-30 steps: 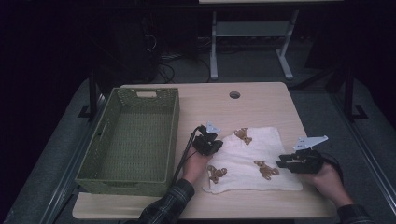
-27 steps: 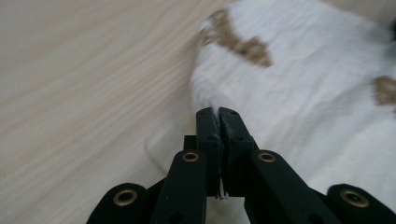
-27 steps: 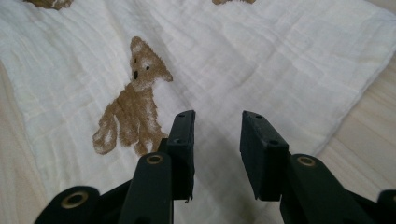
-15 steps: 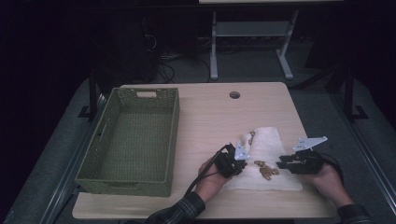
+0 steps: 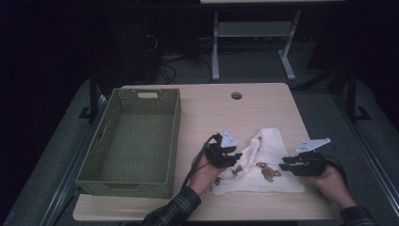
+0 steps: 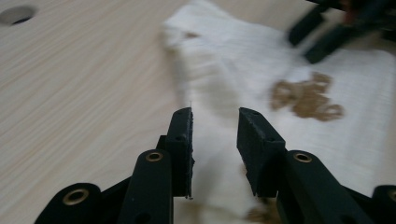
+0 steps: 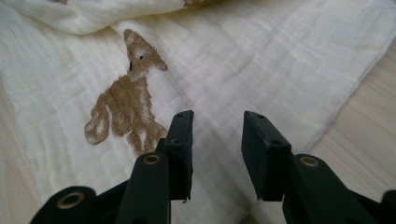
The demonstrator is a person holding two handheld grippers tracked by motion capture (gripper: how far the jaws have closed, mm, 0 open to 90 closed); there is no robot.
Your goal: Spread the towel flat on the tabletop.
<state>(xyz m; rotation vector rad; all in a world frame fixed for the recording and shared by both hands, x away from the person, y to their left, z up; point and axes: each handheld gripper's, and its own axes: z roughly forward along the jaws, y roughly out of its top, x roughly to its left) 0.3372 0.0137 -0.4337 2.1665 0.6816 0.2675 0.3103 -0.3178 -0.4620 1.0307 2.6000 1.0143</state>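
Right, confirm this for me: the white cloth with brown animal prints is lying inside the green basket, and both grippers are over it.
Not quite. The white cloth lies on the table, to the right of the green basket, which holds nothing, as the high view shows. The left gripper and right gripper are indeed over the cloth.

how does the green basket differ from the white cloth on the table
The green basket is a stiff woven box with upright walls and nothing inside; the white cloth is soft, lies low and is partly folded over itself. The basket is plain green; the cloth carries brown animal prints. The basket sits on the table's left, the cloth between both grippers. Both rest on the table.
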